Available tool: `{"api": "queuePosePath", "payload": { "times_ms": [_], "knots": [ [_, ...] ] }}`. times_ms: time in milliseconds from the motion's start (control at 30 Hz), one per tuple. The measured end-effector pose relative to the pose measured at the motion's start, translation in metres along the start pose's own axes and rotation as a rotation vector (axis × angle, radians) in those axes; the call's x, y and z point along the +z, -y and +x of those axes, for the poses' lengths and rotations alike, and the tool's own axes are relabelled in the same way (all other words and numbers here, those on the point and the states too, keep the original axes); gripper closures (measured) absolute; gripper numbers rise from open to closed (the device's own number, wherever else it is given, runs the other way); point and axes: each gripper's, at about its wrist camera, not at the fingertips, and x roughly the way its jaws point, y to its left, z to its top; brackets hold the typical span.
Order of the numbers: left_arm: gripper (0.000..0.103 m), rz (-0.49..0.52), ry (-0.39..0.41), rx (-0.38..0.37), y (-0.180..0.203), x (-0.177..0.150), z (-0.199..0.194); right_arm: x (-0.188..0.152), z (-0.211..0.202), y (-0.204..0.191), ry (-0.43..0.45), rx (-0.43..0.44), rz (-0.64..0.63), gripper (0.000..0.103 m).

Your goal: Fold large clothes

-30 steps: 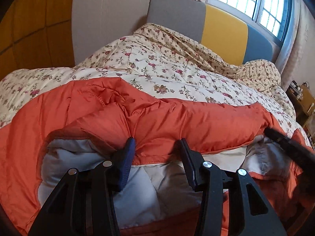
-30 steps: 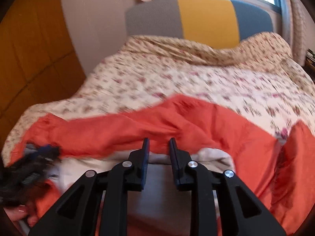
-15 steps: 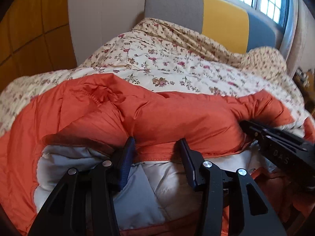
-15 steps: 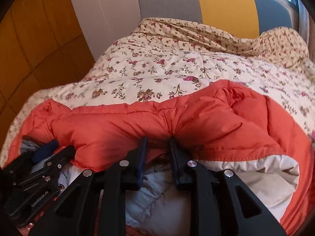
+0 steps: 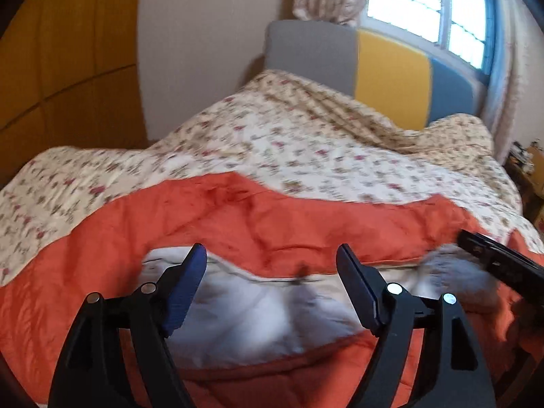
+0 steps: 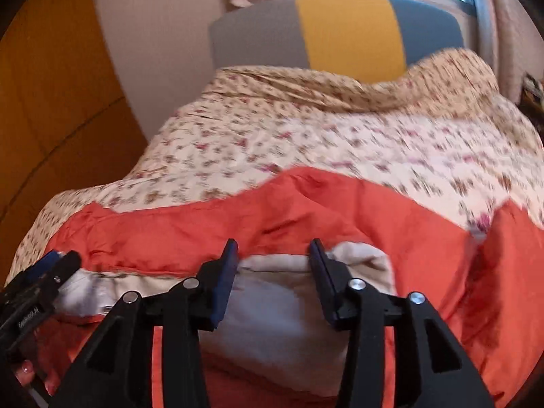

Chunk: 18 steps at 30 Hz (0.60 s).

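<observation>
Both wrist views look low and close along the bed (image 5: 306,156) toward the headboard (image 6: 340,30); both share the orange garment (image 5: 306,224).

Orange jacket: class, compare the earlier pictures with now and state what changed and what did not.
Both grippers let go. The left gripper and right gripper, earlier clamped on the folded orange jacket, now have their jaws spread wide and have drawn back, so more of the pale lining shows. The jacket remains folded on the floral quilt; the headboard is unchanged.

Orange jacket (image 5: 306,224) blurred, cut off by bottom edge; floral quilt (image 6: 306,142) smeared.
</observation>
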Motion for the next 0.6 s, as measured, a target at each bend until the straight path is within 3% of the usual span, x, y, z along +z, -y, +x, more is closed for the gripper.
{"api": "queuePosePath", "payload": {
  "times_ms": [133, 267, 400, 433, 500, 600],
  "knots": [
    [0.023, -0.038, -0.128, 0.008, -0.014, -0.01, 0.033, -0.008, 0.018, 0.009, -0.039, -0.015, 0.001, 0.066],
    [0.017, 0.029, -0.17, 0.05, -0.002, -0.011, 0.046, -0.01, 0.026, 0.003, -0.044, -0.046, -0.028, 0.066],
    [0.015, 0.047, -0.172, 0.059, 0.0, -0.01, 0.042, -0.009, 0.018, 0.01, -0.044, -0.002, 0.003, 0.064],
    [0.014, 0.056, -0.167, 0.057, 0.0, -0.011, 0.036, -0.009, 0.007, 0.013, -0.035, 0.025, 0.029, 0.061],
    [0.006, 0.076, -0.144, 0.065, 0.002, -0.013, 0.021, -0.012, -0.021, 0.02, 0.011, 0.056, 0.075, 0.047],
    [0.004, 0.062, -0.098, 0.086, -0.002, -0.021, -0.007, -0.019, -0.066, 0.037, 0.083, 0.038, 0.133, 0.046]
  ]
}}
